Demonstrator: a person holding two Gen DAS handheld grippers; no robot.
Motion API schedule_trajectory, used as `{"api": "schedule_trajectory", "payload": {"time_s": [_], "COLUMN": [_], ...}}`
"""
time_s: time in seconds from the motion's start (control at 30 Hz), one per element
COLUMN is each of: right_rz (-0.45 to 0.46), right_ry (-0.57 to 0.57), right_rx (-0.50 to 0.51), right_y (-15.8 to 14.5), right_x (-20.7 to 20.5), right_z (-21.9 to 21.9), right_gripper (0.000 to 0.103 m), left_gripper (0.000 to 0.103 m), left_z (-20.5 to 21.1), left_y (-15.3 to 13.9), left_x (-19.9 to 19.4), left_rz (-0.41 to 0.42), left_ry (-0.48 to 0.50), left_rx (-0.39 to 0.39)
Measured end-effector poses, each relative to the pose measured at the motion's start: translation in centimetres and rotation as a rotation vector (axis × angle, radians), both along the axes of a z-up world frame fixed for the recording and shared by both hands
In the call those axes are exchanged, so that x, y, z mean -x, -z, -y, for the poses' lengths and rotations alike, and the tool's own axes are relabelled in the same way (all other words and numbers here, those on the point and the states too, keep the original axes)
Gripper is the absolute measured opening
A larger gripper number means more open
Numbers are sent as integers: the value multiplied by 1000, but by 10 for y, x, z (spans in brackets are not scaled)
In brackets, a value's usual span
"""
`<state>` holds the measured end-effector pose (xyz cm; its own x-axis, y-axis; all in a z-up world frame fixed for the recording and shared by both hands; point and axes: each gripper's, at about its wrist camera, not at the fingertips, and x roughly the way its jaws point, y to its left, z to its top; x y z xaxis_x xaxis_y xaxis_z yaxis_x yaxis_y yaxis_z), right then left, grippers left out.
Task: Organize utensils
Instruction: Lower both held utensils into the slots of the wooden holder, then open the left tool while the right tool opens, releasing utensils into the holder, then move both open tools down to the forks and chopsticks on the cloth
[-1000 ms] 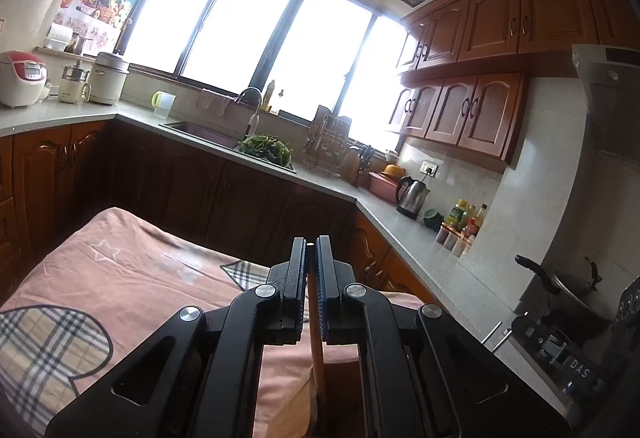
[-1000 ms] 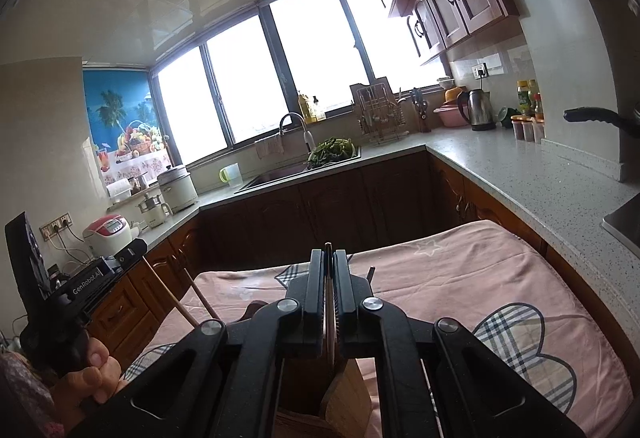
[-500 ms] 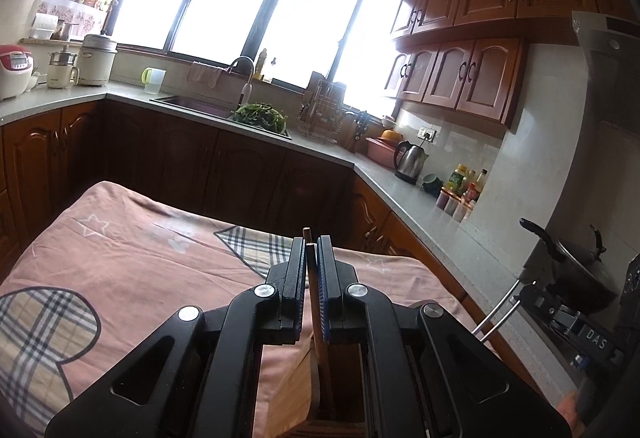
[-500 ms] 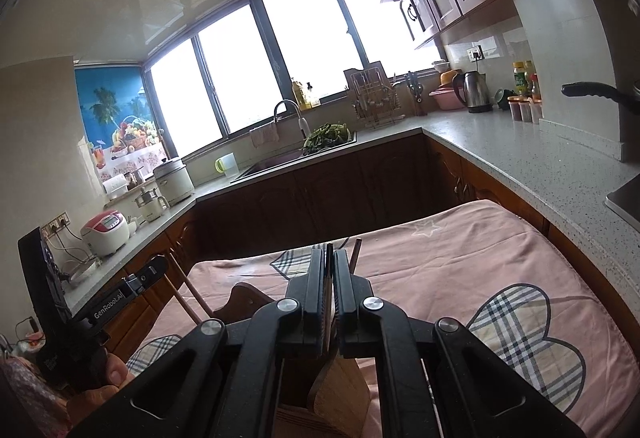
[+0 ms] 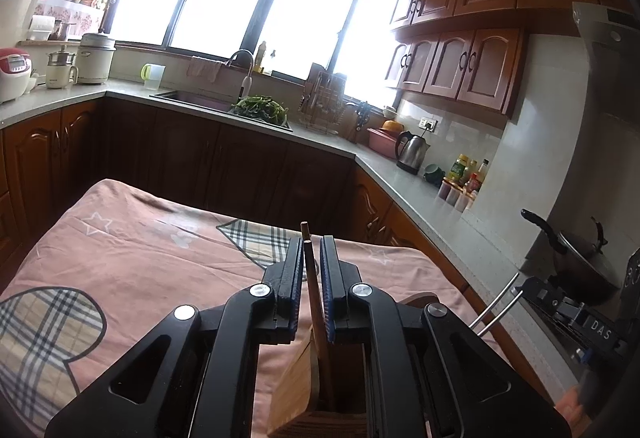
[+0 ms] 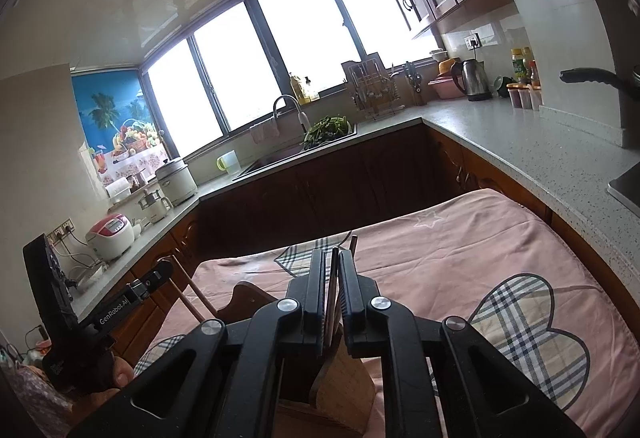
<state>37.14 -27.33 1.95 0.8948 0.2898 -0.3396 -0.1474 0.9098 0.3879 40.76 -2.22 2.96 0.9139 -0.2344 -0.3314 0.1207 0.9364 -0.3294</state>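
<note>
My left gripper (image 5: 310, 258) has its jaws slightly parted around wooden chopsticks (image 5: 313, 290) that stand in a wooden utensil holder (image 5: 316, 394) below it; the pads no longer pinch them. My right gripper (image 6: 331, 270) is shut on a thin wooden chopstick (image 6: 332, 302) over the same wooden holder (image 6: 340, 386). In the right wrist view the left gripper (image 6: 132, 298) shows at the left with chopsticks (image 6: 192, 294). In the left wrist view the right gripper's body (image 5: 576, 314) shows at the right beside two metal rods (image 5: 494, 308).
The holder stands on a table under a pink cloth (image 5: 132, 258) with plaid hearts. Dark cabinets and a grey countertop (image 6: 520, 142) run around the table, with a sink (image 5: 200, 100), kettle (image 5: 412, 152), bottles and a wok (image 5: 576, 250).
The left gripper's jaws have opened a little around the chopsticks, which now stand lower in the holder. Both views have tilted down slightly toward the table.
</note>
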Motion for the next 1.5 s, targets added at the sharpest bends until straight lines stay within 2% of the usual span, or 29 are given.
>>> {"api": "schedule_trajectory", "payload": {"time_s": [0.03, 0.07, 0.1, 0.13, 0.2, 0.23, 0.27, 0.33, 0.37, 0.53, 0.87, 1.17, 1.5], "right_rz": [1, 1, 2, 3, 9, 8, 6, 8, 12, 1, -66, -113, -133], "right_ry": [4, 6, 5, 7, 13, 14, 14, 12, 12, 7, -4, -9, -19], "right_rx": [-3, -10, -21, -31, -40, -43, -50, -68, -74, -78, -75, -83, -70], "right_y": [-1, -1, -1, -2, -3, -4, -4, -5, -5, -3, 14, 29, 43], "right_x": [1, 2, 4, 6, 10, 12, 15, 21, 25, 48, 95, 141, 182], "right_z": [1, 3, 5, 6, 9, 10, 11, 15, 16, 19, 22, 25, 28], "right_gripper": [21, 30, 47, 55, 56, 58, 62, 78, 79, 80, 80, 80, 80], "left_gripper": [32, 56, 64, 69, 75, 84, 87, 87, 89, 90, 90, 90, 90], "left_z": [-1, -2, -4, -6, -9, -11, -13, -18, -21, -28, -34, -38, -44], "left_y": [-1, -1, -2, -3, -5, -6, -6, -6, -6, 1, 20, 35, 62], "left_x": [2, 5, 9, 13, 20, 23, 27, 36, 40, 61, 115, 160, 199], "left_rz": [-1, -2, 5, 16, 16, 7, 4, -4, -16, -108, -220, -272, -342], "left_ry": [-4, -15, -28, -37, -39, -42, -46, -47, -52, -46, -22, -8, -10], "left_rx": [4, 8, 14, 22, 25, 23, 24, 28, 23, -5, -33, -62, -22]}}
